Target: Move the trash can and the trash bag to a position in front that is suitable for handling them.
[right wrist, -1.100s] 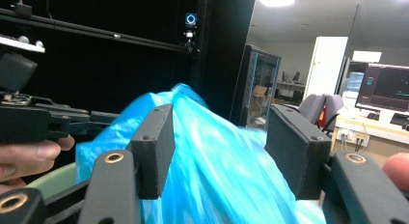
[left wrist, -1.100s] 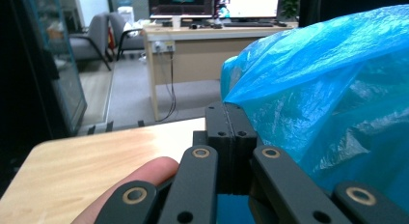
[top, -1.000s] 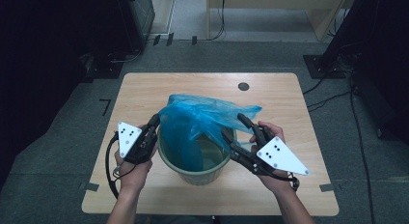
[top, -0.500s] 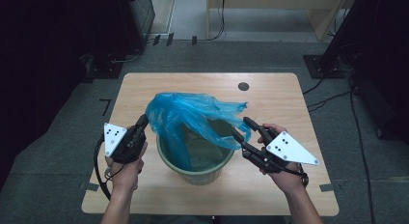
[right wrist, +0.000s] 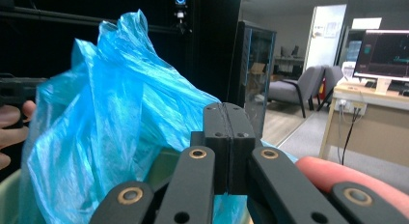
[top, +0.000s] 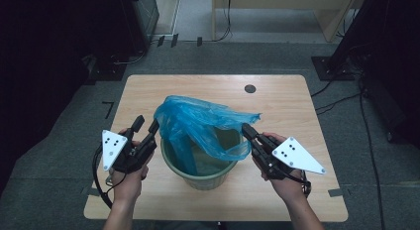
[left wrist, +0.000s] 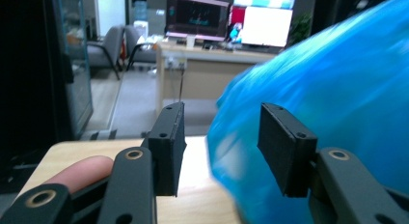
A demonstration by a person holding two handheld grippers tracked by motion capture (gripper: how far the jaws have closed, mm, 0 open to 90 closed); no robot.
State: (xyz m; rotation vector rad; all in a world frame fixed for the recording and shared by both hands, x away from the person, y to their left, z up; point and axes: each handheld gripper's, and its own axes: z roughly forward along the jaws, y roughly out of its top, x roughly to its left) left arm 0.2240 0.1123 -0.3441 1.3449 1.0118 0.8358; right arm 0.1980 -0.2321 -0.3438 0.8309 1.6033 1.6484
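The blue bag (top: 198,123) is pinched by the closed right gripper (top: 246,130), while the left gripper (top: 146,128), just opened, is held empty beside the bin (top: 208,168).

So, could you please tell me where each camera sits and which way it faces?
High view: above the person's side, looking down on the table, blue bag, green bin; both forearms show.
Left gripper view: on the left gripper, jaws apart, facing the bag; a fingertip shows.
Right gripper view: on the right gripper, jaws together, bag behind.
All share the bag.
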